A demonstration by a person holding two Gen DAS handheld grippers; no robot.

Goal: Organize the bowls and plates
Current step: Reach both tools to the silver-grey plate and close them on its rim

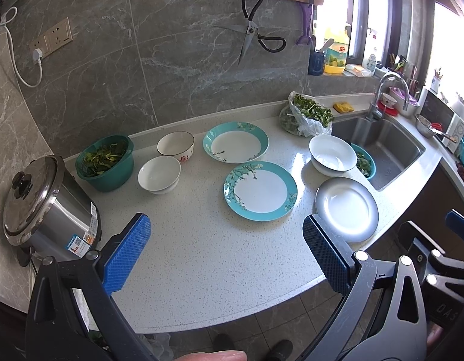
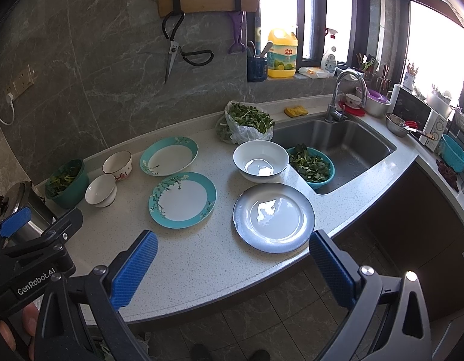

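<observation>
Nearby, teal colander of greens [image 2: 311, 167] touching large white bowl [image 2: 260, 161]

"GenRobot.AI" is printed in white on the black body of the left gripper [image 2: 36, 282], seen at the lower left of the right wrist view, and the letters "DA3" are embossed on the black body of the right gripper [image 1: 447, 308] at the lower right of the left wrist view, where they are cut by the frame edge. Labels are carried by the yellow oil bottle [image 2: 282, 54] and the steel cooker [image 1: 51, 207], but their print is too small to be read
</observation>
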